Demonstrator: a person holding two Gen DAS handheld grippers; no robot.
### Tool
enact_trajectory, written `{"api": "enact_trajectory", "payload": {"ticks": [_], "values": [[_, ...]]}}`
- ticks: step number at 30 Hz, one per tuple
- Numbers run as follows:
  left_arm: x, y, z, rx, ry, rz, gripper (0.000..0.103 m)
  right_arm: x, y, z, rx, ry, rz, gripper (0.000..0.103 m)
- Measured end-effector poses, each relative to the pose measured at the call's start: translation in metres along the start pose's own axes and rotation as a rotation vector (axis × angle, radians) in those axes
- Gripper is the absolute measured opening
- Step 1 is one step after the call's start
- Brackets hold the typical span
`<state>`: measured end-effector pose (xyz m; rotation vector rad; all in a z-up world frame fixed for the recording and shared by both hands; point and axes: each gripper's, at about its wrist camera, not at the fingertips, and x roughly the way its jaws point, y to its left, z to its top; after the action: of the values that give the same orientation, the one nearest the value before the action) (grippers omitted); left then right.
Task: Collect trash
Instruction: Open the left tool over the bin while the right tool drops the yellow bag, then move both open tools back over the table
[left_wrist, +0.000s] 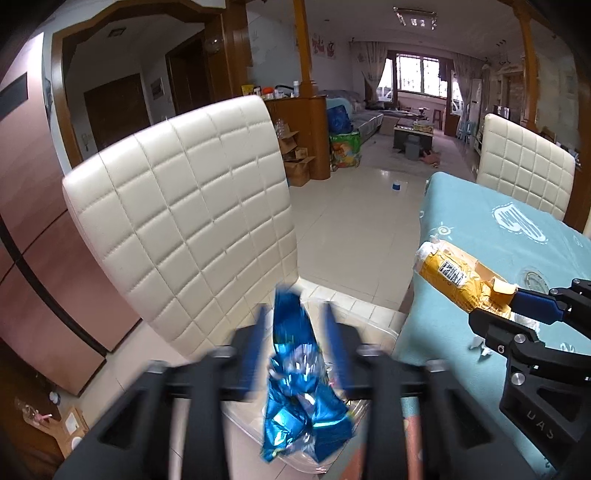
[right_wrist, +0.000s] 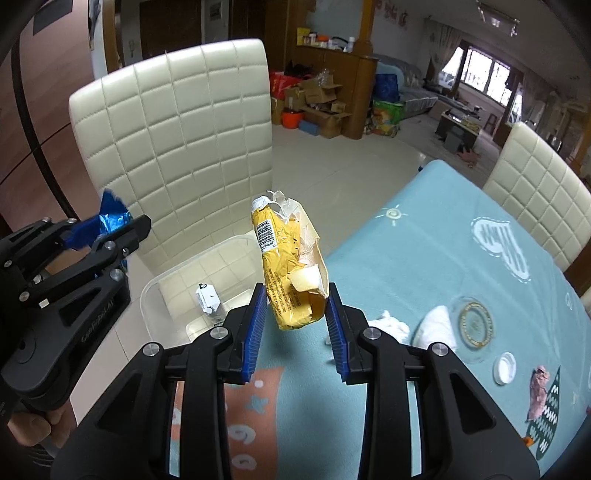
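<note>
Step in hand: dropping collected trash into the clear plastic bin (right_wrist: 166, 291) that sits on the seat of the cream quilted chair (right_wrist: 177, 147), just beside the table's teal cloth (right_wrist: 424, 236). My left gripper (left_wrist: 295, 343) stands over the bin with its jaws apart; the crumpled blue foil wrapper (left_wrist: 299, 387) hangs between the blue pads (left_wrist: 255, 350) with a gap on either side, so I judge it released and on its way down, though that view is motion-blurred and I cannot rule out a light touch on one pad. My right gripper (right_wrist: 295, 325) is clamped on the lower end of the torn yellow wrapper (right_wrist: 291, 266), which stands up from the jaws over the table edge, near the bin but not yet above it. Bin contents seen from the right wrist: one small crumpled white packet with dark print (right_wrist: 208, 301) on the floor of the bin; otherwise I see only the chair seat through the plastic. Next move, as I judge it: carry the yellow wrapper across until it is above the bin's opening, then spread the jaws. Still on the cloth: white tissue scraps (right_wrist: 391, 326), a white cap (right_wrist: 505, 366), a pinkish scrap (right_wrist: 537, 391).
</note>
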<state>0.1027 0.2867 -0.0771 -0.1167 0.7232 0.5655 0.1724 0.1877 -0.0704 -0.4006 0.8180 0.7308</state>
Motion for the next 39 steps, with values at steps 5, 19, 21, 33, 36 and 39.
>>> {"api": "enact_trajectory", "payload": {"ticks": [5, 19, 21, 33, 36, 39], "values": [[0.005, 0.005, -0.005, -0.005, -0.037, 0.036, 0.081, 0.013, -0.003, -0.002, -0.002, 0.019, 0.000, 0.034], [0.011, 0.026, -0.014, -0.053, 0.010, 0.090, 0.081, 0.040, 0.018, 0.000, -0.054, 0.034, 0.023, 0.056], [0.012, 0.029, -0.015, -0.061, 0.019, 0.085, 0.081, 0.035, 0.016, -0.003, -0.057, -0.004, -0.014, 0.068], [-0.009, 0.003, -0.014, -0.019, 0.013, 0.005, 0.081, -0.008, -0.018, -0.020, 0.010, -0.039, -0.060, 0.067], [-0.018, -0.009, -0.013, 0.000, 0.013, -0.020, 0.081, -0.027, -0.027, -0.028, 0.021, -0.063, -0.075, 0.067], [-0.032, -0.027, -0.013, 0.041, 0.002, -0.051, 0.081, -0.045, -0.040, -0.039, 0.038, -0.085, -0.102, 0.068]]}}
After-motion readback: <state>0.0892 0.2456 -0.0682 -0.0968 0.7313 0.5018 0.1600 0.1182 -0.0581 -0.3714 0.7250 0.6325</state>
